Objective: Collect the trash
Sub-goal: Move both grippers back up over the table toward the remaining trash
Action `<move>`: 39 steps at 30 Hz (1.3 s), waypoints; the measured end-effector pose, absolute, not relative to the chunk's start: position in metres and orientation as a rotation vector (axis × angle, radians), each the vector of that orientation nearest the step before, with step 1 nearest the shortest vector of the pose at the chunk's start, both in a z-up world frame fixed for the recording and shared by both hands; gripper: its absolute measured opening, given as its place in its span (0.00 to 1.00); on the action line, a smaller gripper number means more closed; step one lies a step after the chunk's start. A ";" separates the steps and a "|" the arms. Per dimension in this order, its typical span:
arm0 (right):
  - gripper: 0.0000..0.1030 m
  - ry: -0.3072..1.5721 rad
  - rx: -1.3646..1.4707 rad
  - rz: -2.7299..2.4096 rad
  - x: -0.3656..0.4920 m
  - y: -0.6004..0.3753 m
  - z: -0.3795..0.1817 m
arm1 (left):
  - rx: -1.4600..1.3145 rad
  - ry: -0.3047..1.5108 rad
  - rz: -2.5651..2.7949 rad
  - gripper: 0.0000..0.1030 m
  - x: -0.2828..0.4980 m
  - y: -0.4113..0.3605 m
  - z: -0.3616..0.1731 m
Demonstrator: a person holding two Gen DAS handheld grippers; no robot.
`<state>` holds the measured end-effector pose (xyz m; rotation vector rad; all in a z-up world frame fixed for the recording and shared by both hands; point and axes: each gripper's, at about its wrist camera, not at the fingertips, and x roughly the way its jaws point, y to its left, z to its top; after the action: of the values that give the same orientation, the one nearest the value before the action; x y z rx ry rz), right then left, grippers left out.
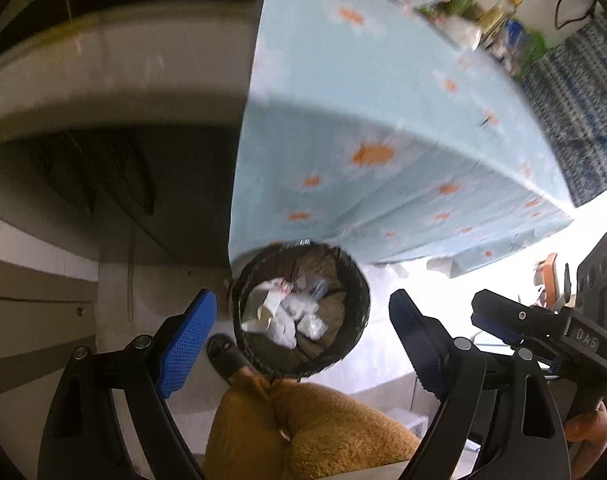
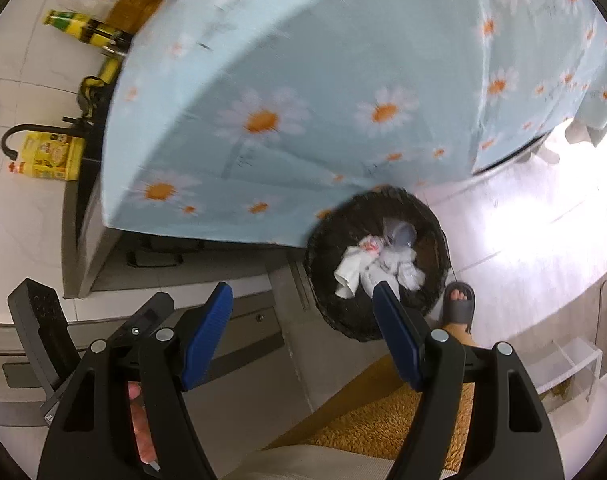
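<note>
Table w/ daisy cloth (image 1: 383, 128) fills upper right, 12 to 3 o'clock in left wrist view. Black mesh bin (image 1: 303, 312) on floor at its corner, just past a slippered foot (image 2: 459, 304). Crumpled white trash (image 1: 287, 312) lies inside bin. Left gripper (image 1: 303, 332) spread wide, nothing btwn blue pads. Right gripper (image 2: 303, 320) also released, empty; bin at its 1 o'clock.

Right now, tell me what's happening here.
A person holding two grippers stands over a black wastebasket on the floor beside a table draped in a daisy tablecloth. Crumpled white trash already lies inside it. The left gripper and right gripper are both open and empty above the basket. A sandalled foot stands next to it.
</note>
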<state>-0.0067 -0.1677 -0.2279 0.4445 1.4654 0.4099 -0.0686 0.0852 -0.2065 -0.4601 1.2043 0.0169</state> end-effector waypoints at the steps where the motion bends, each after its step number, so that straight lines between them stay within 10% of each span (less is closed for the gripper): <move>1: 0.70 1.449 0.441 0.414 -0.006 -0.166 -0.222 | -0.459 1.192 0.014 0.83 -0.069 0.086 -0.201; 39: 0.81 1.031 0.246 0.494 0.079 -0.165 -0.038 | -0.403 0.847 -0.011 0.83 -0.018 0.095 -0.051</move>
<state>0.0785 -0.1652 -0.0382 0.2462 1.0306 0.4944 -0.0176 0.0947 -0.0513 -0.4028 0.8472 -0.0110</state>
